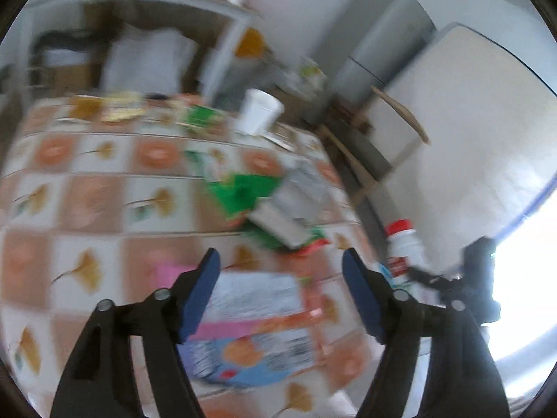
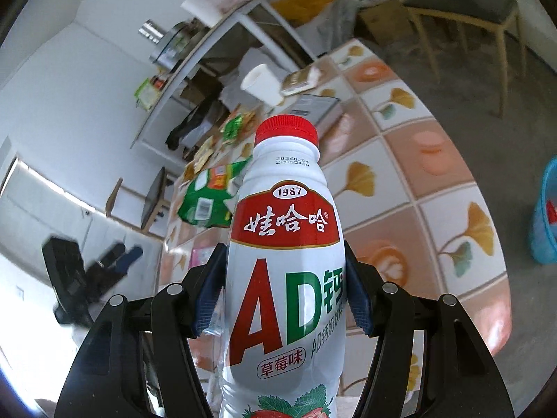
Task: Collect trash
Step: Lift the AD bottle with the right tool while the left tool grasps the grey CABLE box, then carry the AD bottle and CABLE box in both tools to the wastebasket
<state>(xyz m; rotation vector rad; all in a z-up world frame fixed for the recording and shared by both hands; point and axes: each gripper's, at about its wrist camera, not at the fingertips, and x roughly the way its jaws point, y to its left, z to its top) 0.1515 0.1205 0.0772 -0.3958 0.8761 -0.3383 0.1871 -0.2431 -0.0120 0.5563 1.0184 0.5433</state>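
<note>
Right tool (image 2: 283, 299) clamped on upright strawberry milk bottle (image 2: 285, 244), long axis along the fingers (blue bin (image 2: 546, 216) far right). Left tool (image 1: 281, 278) open, empty, above snack packet (image 1: 250, 320) on tabletop (image 1: 87, 202).

A white milk-drink bottle (image 2: 285, 261) with a red cap is standing clamped between the right gripper (image 2: 283, 291) pads; wrappers (image 1: 257, 317) are lying beneath the left gripper (image 1: 280, 299).

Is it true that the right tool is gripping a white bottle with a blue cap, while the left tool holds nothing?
Not quite: the cap is red, not blue, as the right wrist view shows. The rest stands: the right tool grips the white bottle, and the left tool is open and empty.
</note>
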